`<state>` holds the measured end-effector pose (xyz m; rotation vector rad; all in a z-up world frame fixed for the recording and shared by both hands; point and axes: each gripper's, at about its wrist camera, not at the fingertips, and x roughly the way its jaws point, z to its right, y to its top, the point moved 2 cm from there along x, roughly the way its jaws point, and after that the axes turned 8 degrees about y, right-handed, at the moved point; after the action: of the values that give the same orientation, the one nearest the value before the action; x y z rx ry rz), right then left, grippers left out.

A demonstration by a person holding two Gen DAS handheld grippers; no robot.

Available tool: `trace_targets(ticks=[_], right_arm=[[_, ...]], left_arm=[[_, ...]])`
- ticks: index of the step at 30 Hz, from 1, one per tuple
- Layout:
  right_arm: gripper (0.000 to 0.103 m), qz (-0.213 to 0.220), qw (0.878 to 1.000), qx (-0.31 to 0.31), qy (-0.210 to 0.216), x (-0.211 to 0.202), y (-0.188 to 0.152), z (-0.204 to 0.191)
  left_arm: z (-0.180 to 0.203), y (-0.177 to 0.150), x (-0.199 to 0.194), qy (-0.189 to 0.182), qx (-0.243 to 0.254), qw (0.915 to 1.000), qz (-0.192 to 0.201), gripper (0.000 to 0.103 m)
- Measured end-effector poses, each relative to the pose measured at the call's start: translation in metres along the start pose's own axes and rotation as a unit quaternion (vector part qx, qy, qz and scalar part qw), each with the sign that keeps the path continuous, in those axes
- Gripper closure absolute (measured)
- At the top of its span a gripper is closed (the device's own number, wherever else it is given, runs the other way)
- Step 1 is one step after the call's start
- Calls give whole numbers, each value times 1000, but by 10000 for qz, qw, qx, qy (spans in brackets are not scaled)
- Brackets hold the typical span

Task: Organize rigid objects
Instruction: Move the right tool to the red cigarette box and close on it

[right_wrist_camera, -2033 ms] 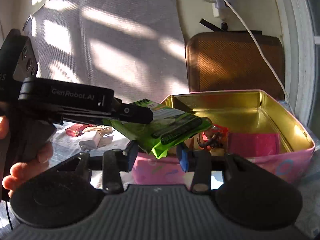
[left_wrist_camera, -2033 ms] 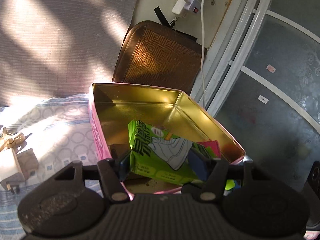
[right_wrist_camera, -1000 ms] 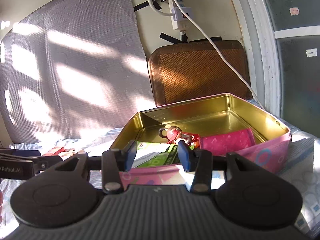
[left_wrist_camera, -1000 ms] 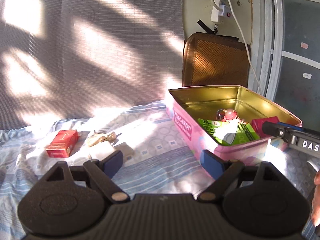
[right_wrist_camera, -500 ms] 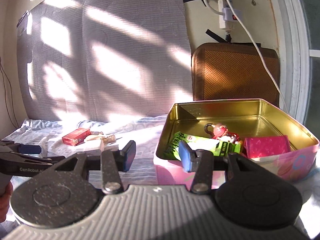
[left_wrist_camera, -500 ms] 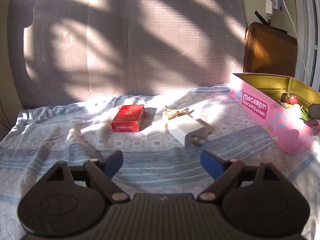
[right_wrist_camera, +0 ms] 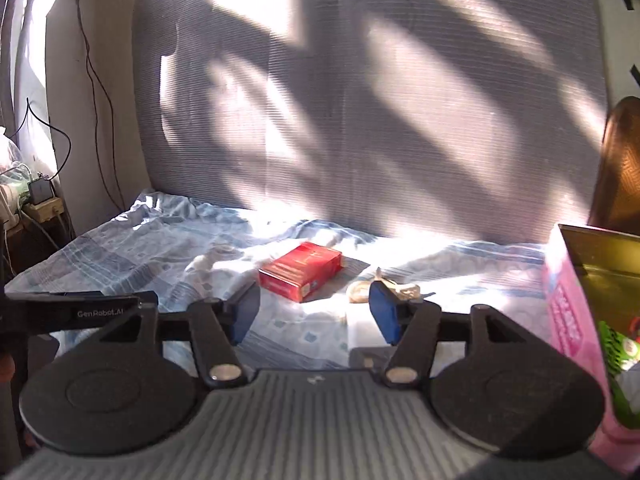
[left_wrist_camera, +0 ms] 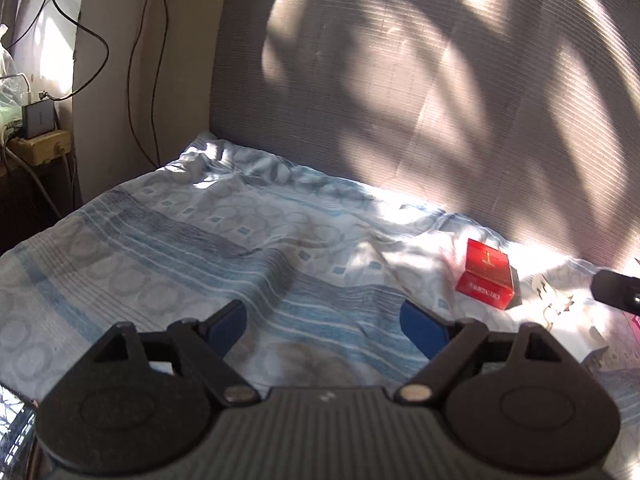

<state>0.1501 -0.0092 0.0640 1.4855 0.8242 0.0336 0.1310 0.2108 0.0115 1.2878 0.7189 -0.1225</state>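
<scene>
1. Two views both catch the red box (right_wrist_camera: 301, 271), lying flat on the blue patterned bed sheet (left_wrist_camera: 200, 248) in a patch of sunlight; in the left wrist view it sits far right (left_wrist_camera: 486, 274), in the right wrist view just beyond the gap between the jaws.
2. Only the right wrist view shows the pink tin (right_wrist_camera: 576, 320) at the right edge, its gold inside open to the camera, with a green packet (right_wrist_camera: 618, 350) in it.
3. Small pale pieces (right_wrist_camera: 394, 290) lie on the sheet between the red box and the tin; in the left wrist view they show as washed-out white shapes (left_wrist_camera: 554, 300) to the right of the box, too glared to tell what they are.
4. Right hand-held gripper (right_wrist_camera: 314, 314): its jaws have just been opening, and they stand apart and released with only sheet between them.
5. Left hand-held gripper (left_wrist_camera: 324, 326): jaws wide and released, over bare sheet well to the left of the red box.
6. Each view catches the other tool: a black finger tip at the right edge of the left wrist view, a lettered black bar at the left edge of the right wrist view.
7. Grey ribbed panel (left_wrist_camera: 400, 100) rises behind the bed, striped with sun; dark cables (left_wrist_camera: 136, 60) hang down the wall at the left.
</scene>
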Motion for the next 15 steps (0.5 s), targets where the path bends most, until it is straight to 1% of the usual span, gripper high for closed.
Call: trace_targets(ticks=[2, 6, 8, 9, 10, 11, 13, 15], right_arm=[[31, -158, 9997, 165, -64, 42, 8, -8], [31, -670, 9961, 229, -532, 114, 13, -10], [29, -1065, 9902, 154, -891, 141, 9, -5], [28, -1273, 9861, 248, -1036, 151, 5, 0], [29, -1336, 9844, 466, -1045, 156, 0, 9], [30, -1185, 9863, 508, -1025, 152, -1, 11], [44, -1188, 9880, 395, -905, 145, -4, 10], [44, -1216, 9899, 272, -671, 135, -8, 5]], left_arm=[[-7, 4, -1, 32, -141, 9999, 37, 16], [-12, 8, 3, -39, -274, 9996, -46, 16], [-10, 8, 5, -76, -261, 9996, -66, 16], [-8, 8, 4, -100, -237, 9996, -63, 16], [-7, 8, 4, -121, -220, 9997, -61, 16], [-6, 8, 3, -145, -196, 9997, -56, 16], [-4, 8, 2, -176, -167, 9997, -47, 16], [-2, 7, 2, -193, -139, 9997, -60, 16]])
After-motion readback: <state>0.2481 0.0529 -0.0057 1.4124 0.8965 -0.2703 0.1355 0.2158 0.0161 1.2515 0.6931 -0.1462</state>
